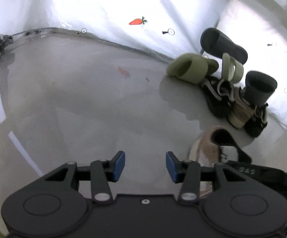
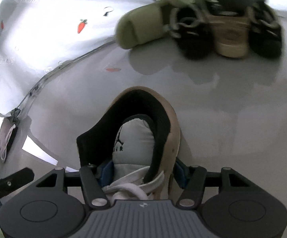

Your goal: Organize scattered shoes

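One tan suede high-top sneaker with a black lining and grey tongue (image 2: 143,138) is clamped at the collar by the right gripper (image 2: 141,172), heel pointing away over the glossy grey floor (image 2: 232,119). The left gripper (image 1: 145,165) hangs empty, blue pads spread wide. The rest sit piled in the corner by the white carrot-print sheet (image 1: 103,10): olive foam slide (image 1: 191,68), black laced shoes (image 1: 218,99), another tan sneaker (image 1: 240,113).

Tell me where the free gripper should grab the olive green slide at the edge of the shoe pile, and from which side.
Grip the olive green slide across its broad upper strap, coming with the open left hand-held gripper from the bare floor side. It sits at the pile's outer edge with the strap arching up and its opening facing that way; the other sides are crowded by shoes.
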The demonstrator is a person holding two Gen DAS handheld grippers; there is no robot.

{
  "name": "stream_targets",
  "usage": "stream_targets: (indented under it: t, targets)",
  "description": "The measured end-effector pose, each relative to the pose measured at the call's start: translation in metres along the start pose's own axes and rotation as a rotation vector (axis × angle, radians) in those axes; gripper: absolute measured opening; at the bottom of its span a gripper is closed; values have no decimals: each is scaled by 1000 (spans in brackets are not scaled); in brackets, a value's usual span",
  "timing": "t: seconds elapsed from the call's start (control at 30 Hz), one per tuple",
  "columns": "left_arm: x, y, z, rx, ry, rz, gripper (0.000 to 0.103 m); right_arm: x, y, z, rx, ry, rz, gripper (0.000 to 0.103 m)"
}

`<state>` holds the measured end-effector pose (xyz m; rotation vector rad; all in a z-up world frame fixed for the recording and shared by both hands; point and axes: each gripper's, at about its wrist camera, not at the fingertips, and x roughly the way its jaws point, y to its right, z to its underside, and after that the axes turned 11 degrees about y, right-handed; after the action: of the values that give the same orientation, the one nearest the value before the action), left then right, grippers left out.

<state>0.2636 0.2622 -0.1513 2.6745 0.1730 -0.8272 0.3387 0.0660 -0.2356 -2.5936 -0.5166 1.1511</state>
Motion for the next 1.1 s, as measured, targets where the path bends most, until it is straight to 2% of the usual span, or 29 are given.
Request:
stream_targets:
  t: [0.23, 0.37, 0.43, 0.5, 0.53, 0.6, 0.7, 0.8, 0.93, 1.1]
  targets:
    - [29, -16, -29, 12, 31, 36, 46, 48, -49, -22, -89, -15, -56, 64]
    - [30, -21, -35, 1, 36, 38, 47, 51, -52, -27, -144, -24, -60, 65]
    - [26, -21, -33, 2, 41, 44, 48, 45, -46, -26, -168, -1, -69, 72]
    - [21, -20, -27, 0, 42, 54, 49, 30, -35, -26, -179, 34, -72, 90]
    - [21, -20, -25, -2, 39, 56, 49, 17, -27, -25, -169, 77, -75, 92]
    - [18, -15, -18, 2, 25, 54, 49, -13, -6, -24, -130, 169, -83, 94]
    - [12, -4, -11, 16, 16, 61, 49, -38, 18, -24, -61, 206, -53, 95]
    - [0, 23, -2, 43, 9, 94, 49, -60, 41, -22, -6, 218, -34, 95]
    - [-4, 61, 12, 69, -16, 137, 50, -83, 67, -17, -3, 218, 13, 95]
    - [14, 130, 29, 104, -60, 197, 51, -130, 131, -15, 52, 215, 90, 95]
